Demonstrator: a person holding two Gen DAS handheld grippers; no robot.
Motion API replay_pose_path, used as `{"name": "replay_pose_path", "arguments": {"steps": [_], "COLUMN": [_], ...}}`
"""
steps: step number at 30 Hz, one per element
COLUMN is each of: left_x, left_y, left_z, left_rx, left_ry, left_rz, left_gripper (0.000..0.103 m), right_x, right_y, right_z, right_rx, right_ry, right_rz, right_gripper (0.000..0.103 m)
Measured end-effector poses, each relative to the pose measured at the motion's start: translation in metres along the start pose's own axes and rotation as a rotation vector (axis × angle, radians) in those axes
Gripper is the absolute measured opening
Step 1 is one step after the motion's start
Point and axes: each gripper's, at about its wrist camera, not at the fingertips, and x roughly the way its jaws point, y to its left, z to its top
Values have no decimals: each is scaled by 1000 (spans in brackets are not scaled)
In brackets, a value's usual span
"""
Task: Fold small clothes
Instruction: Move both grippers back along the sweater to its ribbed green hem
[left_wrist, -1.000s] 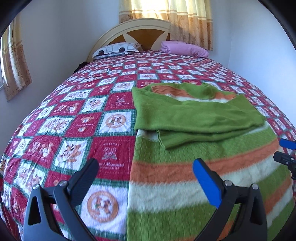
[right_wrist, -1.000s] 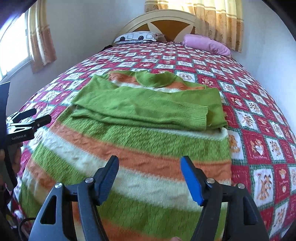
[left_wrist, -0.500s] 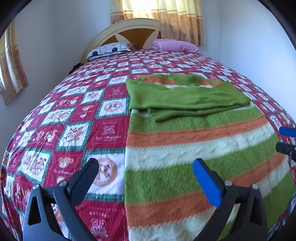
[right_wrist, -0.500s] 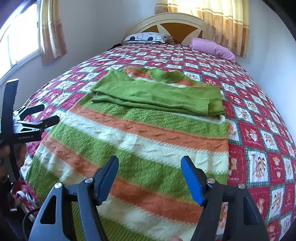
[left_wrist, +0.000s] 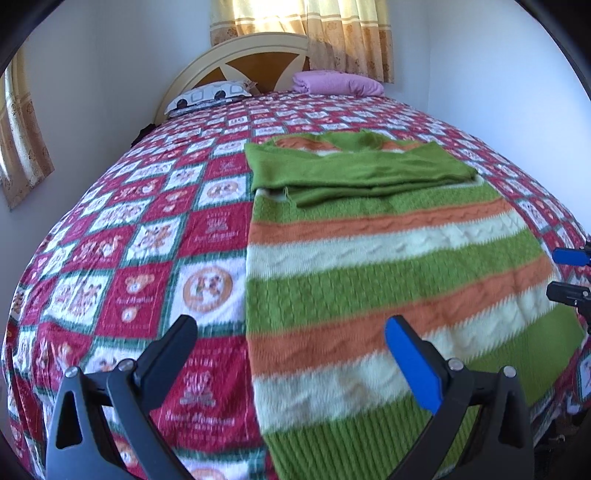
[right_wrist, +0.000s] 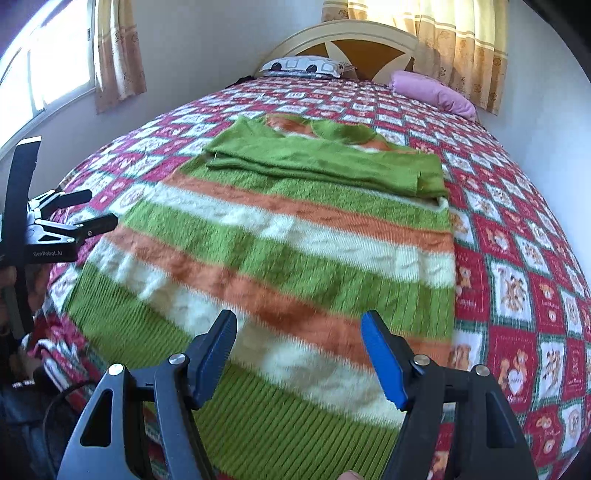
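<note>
A green, orange and cream striped sweater (left_wrist: 388, 266) lies flat on the bed, its green sleeves (left_wrist: 354, 171) folded across the chest. It also shows in the right wrist view (right_wrist: 288, 251). My left gripper (left_wrist: 291, 354) is open and empty above the sweater's left hem edge. My right gripper (right_wrist: 299, 354) is open and empty above the hem. Each gripper shows at the edge of the other's view: the right one (left_wrist: 570, 273) and the left one (right_wrist: 79, 210).
The bed has a red and white patterned quilt (left_wrist: 122, 251). A patterned pillow (left_wrist: 210, 96) and a folded pink cloth (left_wrist: 336, 83) lie by the headboard (left_wrist: 258, 62). White walls stand on both sides, with a window (right_wrist: 33, 77) and curtains.
Both grippers have pulled back toward the foot of the bed, from over the sweater's middle to over its hem. Both stayed open. The sweater has not moved.
</note>
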Motion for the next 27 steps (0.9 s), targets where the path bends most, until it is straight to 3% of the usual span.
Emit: {"name": "replay_pose_path", "arguments": {"steps": [20, 27], "left_x": [-13, -27], "left_y": [5, 20], "left_z": [-50, -67], "left_rx": [3, -72], "left_ry": [108, 142], "left_rz": [-40, -133], "left_gripper": [103, 99], "right_x": [-12, -23], "right_y": [12, -2], "right_z": [-53, -69], "right_rx": [-7, 40], "right_ry": [77, 70], "right_rz": [0, -16], "right_gripper": [70, 70]}}
